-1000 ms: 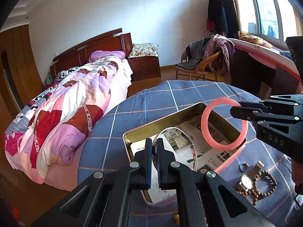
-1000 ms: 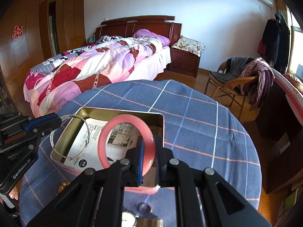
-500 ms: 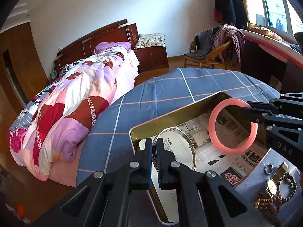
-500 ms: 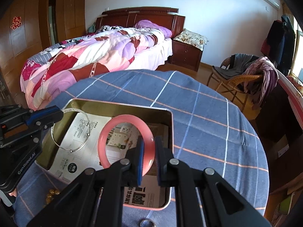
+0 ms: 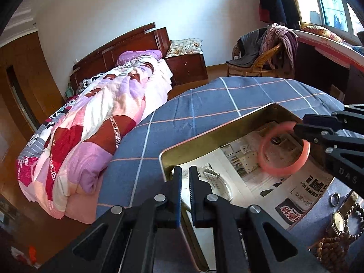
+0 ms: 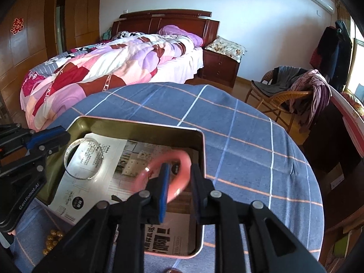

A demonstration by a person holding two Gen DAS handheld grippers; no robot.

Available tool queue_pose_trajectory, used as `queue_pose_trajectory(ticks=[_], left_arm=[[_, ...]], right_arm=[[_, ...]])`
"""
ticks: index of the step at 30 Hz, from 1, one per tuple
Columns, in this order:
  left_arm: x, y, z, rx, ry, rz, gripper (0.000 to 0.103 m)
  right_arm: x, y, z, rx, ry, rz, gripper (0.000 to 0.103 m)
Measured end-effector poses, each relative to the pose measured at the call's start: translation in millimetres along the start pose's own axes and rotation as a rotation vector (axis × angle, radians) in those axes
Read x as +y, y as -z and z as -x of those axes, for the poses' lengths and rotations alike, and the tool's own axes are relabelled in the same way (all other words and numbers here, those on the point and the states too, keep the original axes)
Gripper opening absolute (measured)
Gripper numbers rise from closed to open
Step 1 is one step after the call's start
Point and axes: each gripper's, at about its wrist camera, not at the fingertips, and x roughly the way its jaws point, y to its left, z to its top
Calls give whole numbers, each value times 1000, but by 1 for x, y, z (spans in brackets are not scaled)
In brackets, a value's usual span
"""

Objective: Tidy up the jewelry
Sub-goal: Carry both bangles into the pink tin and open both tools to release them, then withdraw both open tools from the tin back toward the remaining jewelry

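Your right gripper (image 6: 179,177) is opening: the blurred pink round bangle (image 6: 173,163) sits loose between its fingers, over the far right of the paper-lined gold metal tin (image 6: 141,122). Your left gripper (image 5: 185,177) is opening slightly, fingers nearly together; the thin silver bangle (image 6: 83,158) lies at the tin's left.

Two bangles (image 6: 169,170) inside tin (image 6: 141,122)
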Motion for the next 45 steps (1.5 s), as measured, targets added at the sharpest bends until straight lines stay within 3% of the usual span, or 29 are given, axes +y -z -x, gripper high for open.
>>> queue_pose_trajectory(ticks=[4, 5, 6, 8, 12, 32, 45], left_arm=[[0, 3, 1, 8, -18, 0, 11], [0, 4, 2, 9, -20, 0, 24], [0, 5, 3, 8, -28, 2, 46], [0, 6, 8, -22, -51, 9, 70], [2, 7, 15, -36, -41, 20, 72], [-5, 30, 51, -36, -11, 47, 72], [-4, 66, 76, -3, -16, 57, 72]], right_arm=[[1, 0, 2, -4, 2, 7, 29], [1, 1, 3, -4, 3, 11, 31], [2, 1, 3, -6, 3, 12, 34], [2, 3, 5, -9, 3, 13, 36], [0, 6, 8, -14, 4, 9, 43], [-2, 28, 26, -25, 28, 18, 53], [-19, 58, 52, -31, 37, -50, 60]])
